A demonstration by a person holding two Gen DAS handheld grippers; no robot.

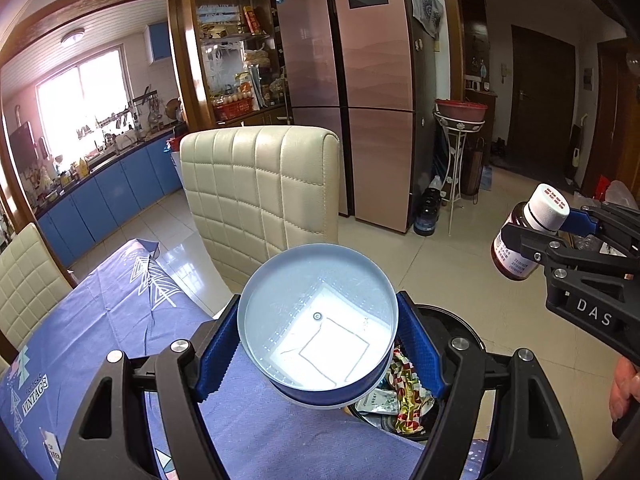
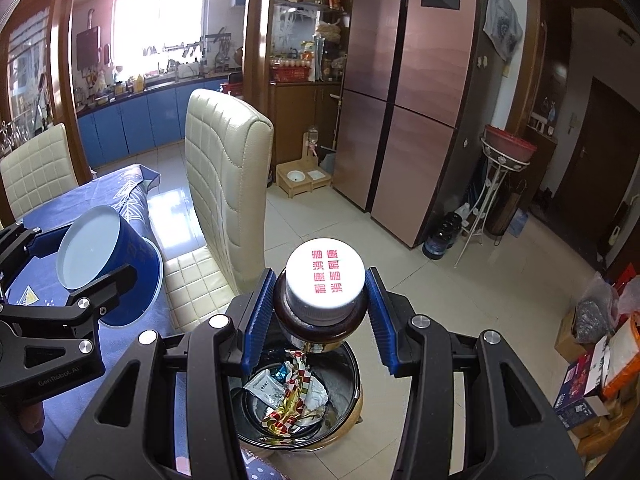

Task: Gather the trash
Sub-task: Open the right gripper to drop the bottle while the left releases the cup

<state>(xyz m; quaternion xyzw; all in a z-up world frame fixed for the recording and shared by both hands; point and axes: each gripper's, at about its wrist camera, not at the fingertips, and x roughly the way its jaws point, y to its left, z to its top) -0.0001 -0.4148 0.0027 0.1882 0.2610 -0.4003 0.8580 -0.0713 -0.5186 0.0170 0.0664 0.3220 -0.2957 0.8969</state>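
My left gripper (image 1: 318, 350) is shut on a blue paper cup (image 1: 320, 320) whose pale base faces the camera; the same cup (image 2: 108, 264) shows at the left of the right wrist view, over the table edge. My right gripper (image 2: 320, 320) is shut on a brown bottle (image 2: 322, 304) with a white cap printed in red. That bottle (image 1: 524, 232) appears at the right of the left wrist view, held in the air. Below both hangs a round black trash bin (image 2: 352, 364) with several wrappers inside, also seen as the bin (image 1: 440, 316) behind the cup.
A table with a blue patterned cloth (image 1: 120, 320) lies to the left. A cream padded chair (image 1: 260, 188) stands just beyond the bin. Fridge (image 1: 360, 80), plant stand (image 1: 460, 152) and boxes (image 2: 592, 364) line the tiled floor further off.
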